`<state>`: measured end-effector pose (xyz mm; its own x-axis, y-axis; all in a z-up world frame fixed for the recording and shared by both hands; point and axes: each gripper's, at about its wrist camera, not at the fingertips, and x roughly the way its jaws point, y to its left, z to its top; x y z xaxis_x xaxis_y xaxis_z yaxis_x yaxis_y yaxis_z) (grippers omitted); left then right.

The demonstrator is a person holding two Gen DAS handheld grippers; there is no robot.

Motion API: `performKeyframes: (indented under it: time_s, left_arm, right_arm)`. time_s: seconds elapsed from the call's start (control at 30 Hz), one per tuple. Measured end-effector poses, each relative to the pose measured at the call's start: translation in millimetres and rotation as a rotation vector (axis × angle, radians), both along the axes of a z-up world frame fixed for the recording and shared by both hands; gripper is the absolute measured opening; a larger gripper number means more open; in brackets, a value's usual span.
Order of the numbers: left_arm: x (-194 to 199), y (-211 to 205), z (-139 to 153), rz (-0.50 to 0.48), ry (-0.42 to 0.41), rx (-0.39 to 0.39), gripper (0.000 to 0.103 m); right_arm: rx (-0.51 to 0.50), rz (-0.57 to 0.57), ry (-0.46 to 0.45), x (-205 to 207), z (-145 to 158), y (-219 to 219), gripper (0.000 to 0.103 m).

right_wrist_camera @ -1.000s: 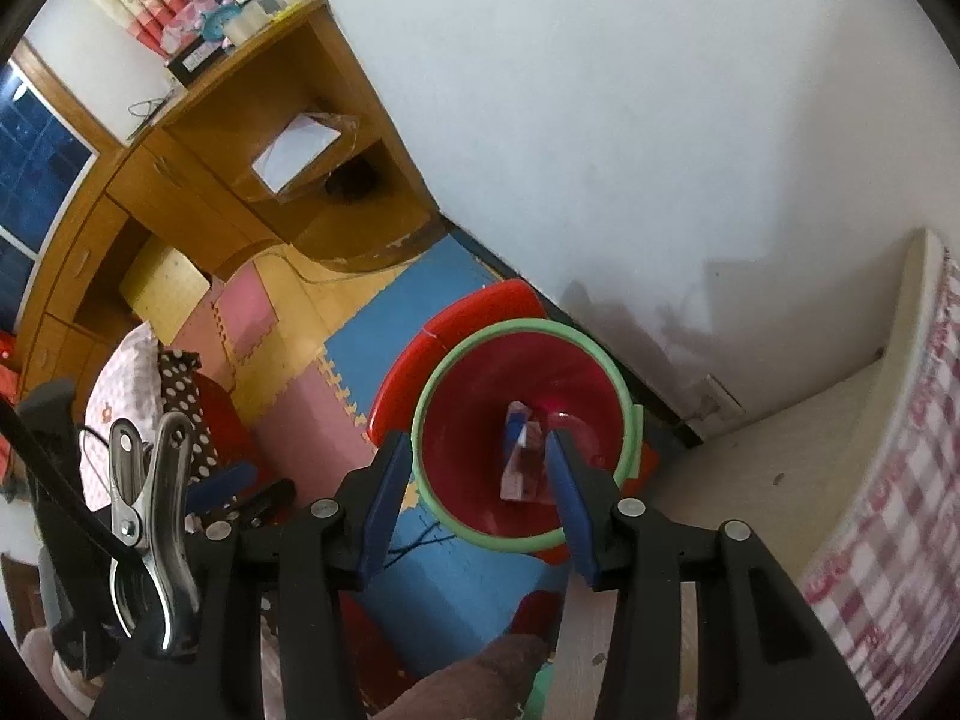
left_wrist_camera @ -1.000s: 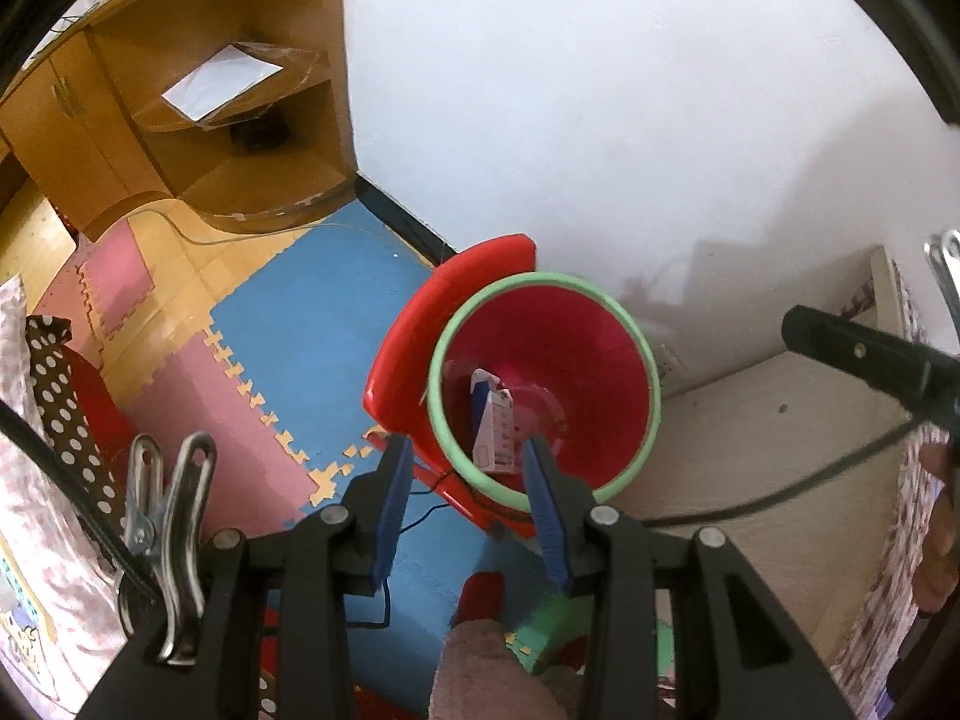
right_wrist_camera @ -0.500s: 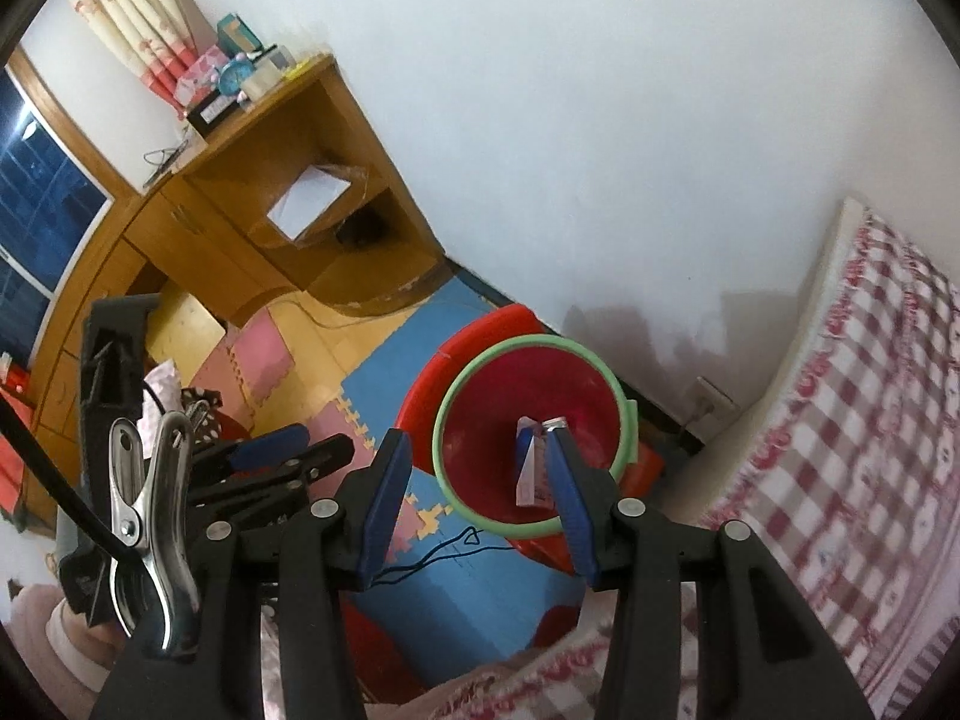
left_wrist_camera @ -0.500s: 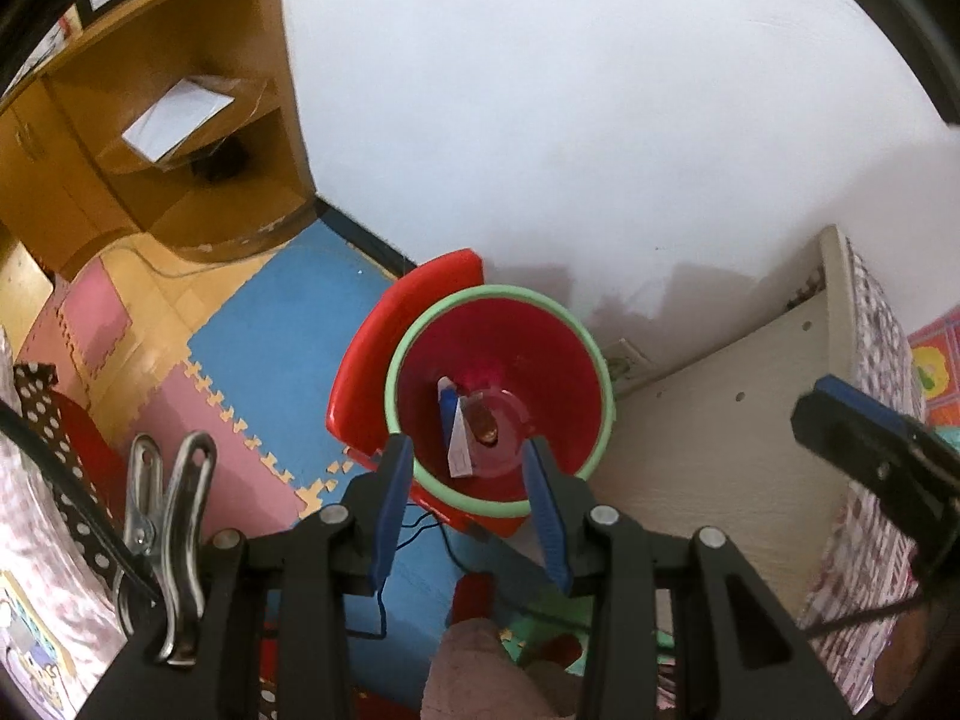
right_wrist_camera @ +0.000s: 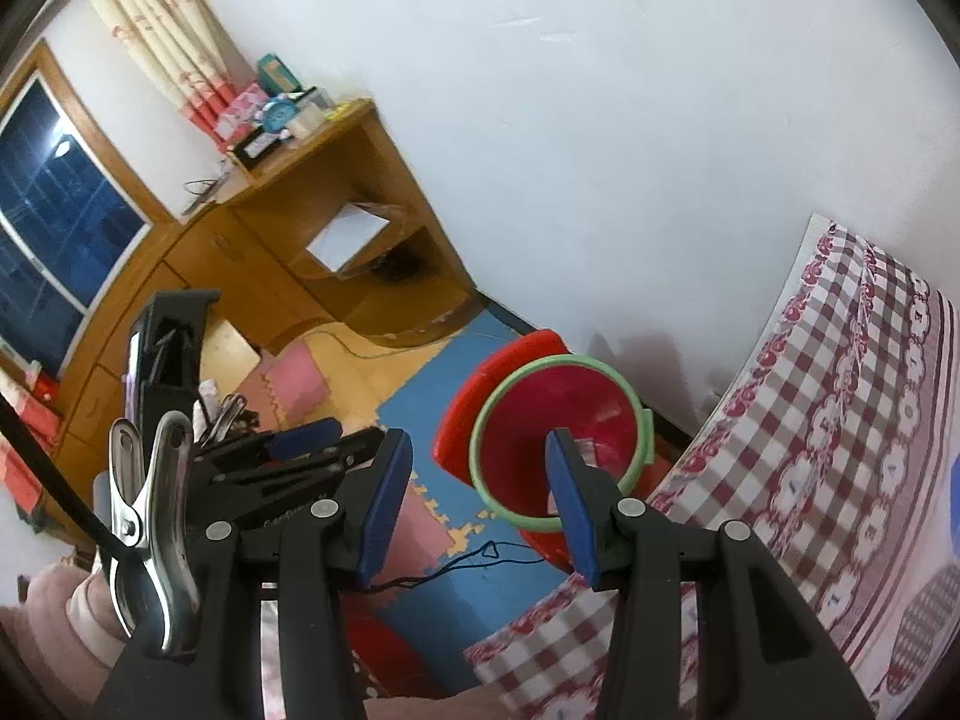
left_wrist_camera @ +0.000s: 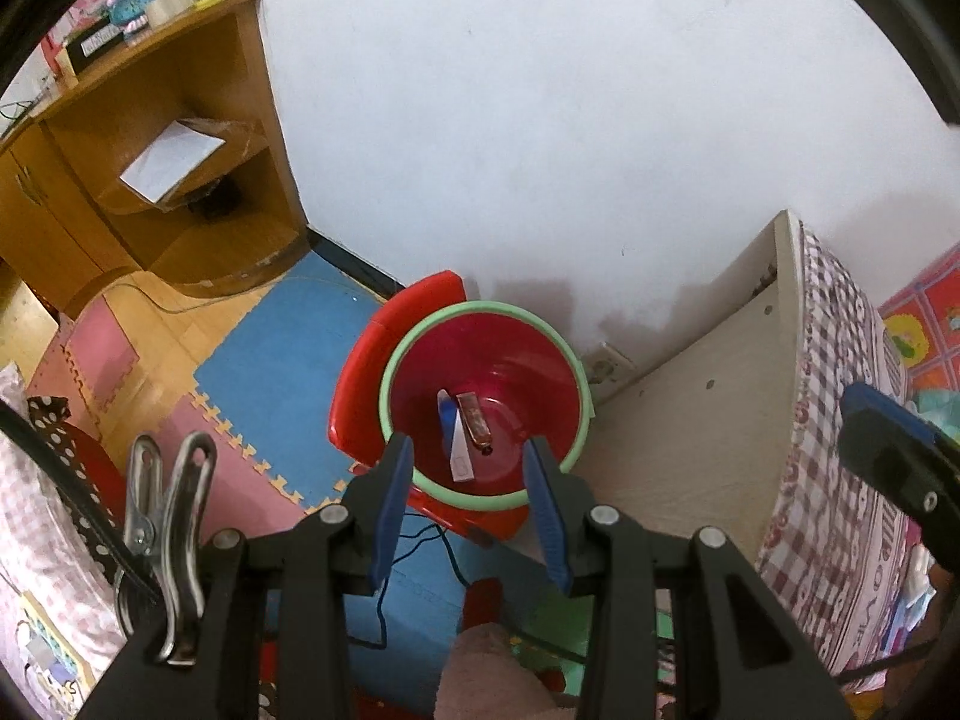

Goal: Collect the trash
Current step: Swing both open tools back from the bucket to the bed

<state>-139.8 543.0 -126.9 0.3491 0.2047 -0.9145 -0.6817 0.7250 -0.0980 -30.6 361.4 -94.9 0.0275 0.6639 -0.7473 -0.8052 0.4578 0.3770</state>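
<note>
Both tongs, left (left_wrist_camera: 468,474) and right (right_wrist_camera: 477,492), are lifting away open and empty; carton (left_wrist_camera: 459,447) is lying in bucket (left_wrist_camera: 576,372); drop looks done.

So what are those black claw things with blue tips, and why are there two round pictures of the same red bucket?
They are two grabbing tools that a person holds, one in each hand. Each has a small camera looking forward along its two fingers, and the lens makes the picture round and bent.

One picture comes from the left gripper, the other from the right gripper. The blue tips are soft pads on the fingers. Both tools are open and hold nothing.

The red bucket with a green rim stands on the floor beside the bed and serves as a trash bin. Inside it lie a small carton and a dark wrapper. Past it you can see coloured foam mats and a wooden desk.
</note>
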Motion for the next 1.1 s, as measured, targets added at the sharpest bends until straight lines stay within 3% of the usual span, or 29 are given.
performKeyframes:
  time_s: [0.23, 0.53, 0.77, 1.1]
  left_arm:
    - [-23, -18, 24, 0.024, -0.011, 0.046, 0.04]
    - [-44, -63, 55, 0.014, -0.045, 0.074, 0.04]
    - [-44, -121, 73, -0.056, -0.073, 0.086, 0.04]
    - [-21, -221, 83, -0.235, -0.092, 0.082, 0.04]
  right_arm:
    - [0.038, 0.051, -0.008, -33, 16, -34, 0.048]
    - [0.086, 0.018, -0.021, -57, 39, -107, 0.048]
    - [0.099, -0.055, -0.043, -64, 50, -178, 0.048]
    - [0.098, -0.221, -0.054, -63, 55, -281, 0.048]
